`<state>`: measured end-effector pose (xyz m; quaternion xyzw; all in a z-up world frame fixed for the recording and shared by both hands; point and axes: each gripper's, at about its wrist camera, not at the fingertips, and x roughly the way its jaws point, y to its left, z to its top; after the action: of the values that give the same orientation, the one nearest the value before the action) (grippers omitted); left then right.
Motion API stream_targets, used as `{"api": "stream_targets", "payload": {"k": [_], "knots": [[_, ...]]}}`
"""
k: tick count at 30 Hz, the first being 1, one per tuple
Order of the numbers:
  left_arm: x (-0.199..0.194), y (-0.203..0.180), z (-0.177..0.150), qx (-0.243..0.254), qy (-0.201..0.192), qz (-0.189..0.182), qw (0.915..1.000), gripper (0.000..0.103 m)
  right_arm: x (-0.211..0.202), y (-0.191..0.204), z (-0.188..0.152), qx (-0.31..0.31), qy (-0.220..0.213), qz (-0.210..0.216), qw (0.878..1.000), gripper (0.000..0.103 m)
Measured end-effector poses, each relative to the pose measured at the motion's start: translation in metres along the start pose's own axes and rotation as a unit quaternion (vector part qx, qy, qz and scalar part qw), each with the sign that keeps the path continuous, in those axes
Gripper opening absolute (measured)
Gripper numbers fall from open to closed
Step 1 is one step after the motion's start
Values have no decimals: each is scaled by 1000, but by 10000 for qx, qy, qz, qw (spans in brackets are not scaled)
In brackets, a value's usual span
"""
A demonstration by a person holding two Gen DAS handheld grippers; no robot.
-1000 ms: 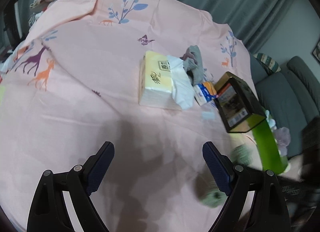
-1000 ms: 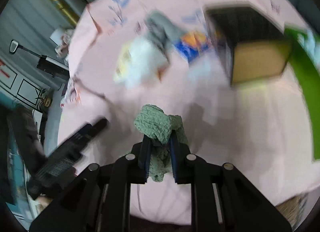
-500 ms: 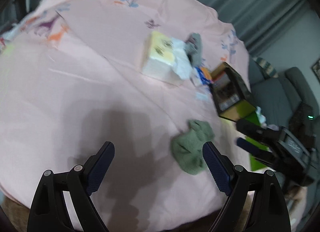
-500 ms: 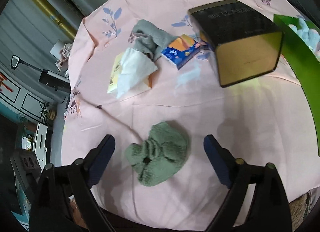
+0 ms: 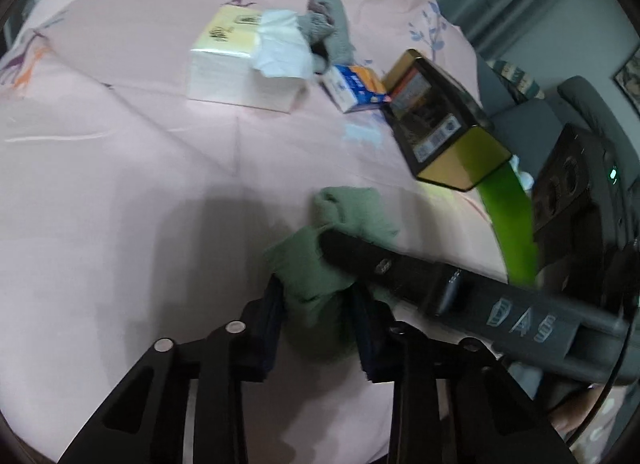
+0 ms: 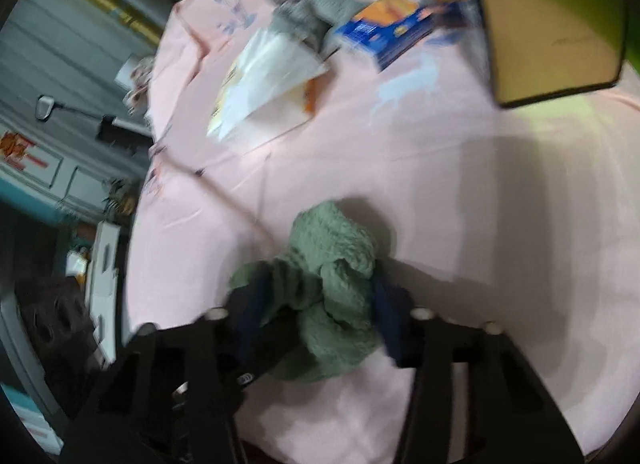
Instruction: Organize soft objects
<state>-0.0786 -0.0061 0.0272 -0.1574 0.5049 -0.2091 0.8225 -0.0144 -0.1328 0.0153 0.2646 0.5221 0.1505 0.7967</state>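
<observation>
A crumpled green cloth (image 5: 348,208) (image 6: 332,236) lies on the pink printed sheet (image 5: 120,144), near its front edge. My left gripper (image 5: 318,296) is shut on the cloth's near end. One finger (image 5: 380,264) of the right gripper crosses over the cloth from the right. In the right wrist view my right gripper (image 6: 320,308) has the cloth bunched between its pads, and its jaws are closing on it. That view is blurred. A grey cloth (image 5: 332,24) (image 6: 308,4) lies farther back, behind a tissue pack (image 5: 232,60) (image 6: 264,76).
A small blue and orange pack (image 5: 356,88) lies beside the tissues. A black and gold box (image 5: 436,124) (image 6: 548,24) stands to the right, with a green strip (image 5: 508,216) behind it. A grey sofa (image 5: 580,104) is past the sheet's right edge.
The right gripper held the green cloth, then opened and left it on the sheet. Now both grippers have come down and closed on it, the left having moved in toward it.
</observation>
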Motion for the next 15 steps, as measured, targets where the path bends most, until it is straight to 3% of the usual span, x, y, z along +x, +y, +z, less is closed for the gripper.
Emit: {"api": "stream_targets", "payload": {"k": [5,9,15], "knots": [[-3,-21,-2,324,2,27,9995,23,-17,-9,-8,165,-188,297,9992,25],[-16,-58,6,774,-233,-160,9966,23,-57,-17,-5,305,-680,484,9960,25],[-21,-129,19,1578,-485,-580,9846,23,-138,-33,-2,347,-1692,137,9849,25]]}}
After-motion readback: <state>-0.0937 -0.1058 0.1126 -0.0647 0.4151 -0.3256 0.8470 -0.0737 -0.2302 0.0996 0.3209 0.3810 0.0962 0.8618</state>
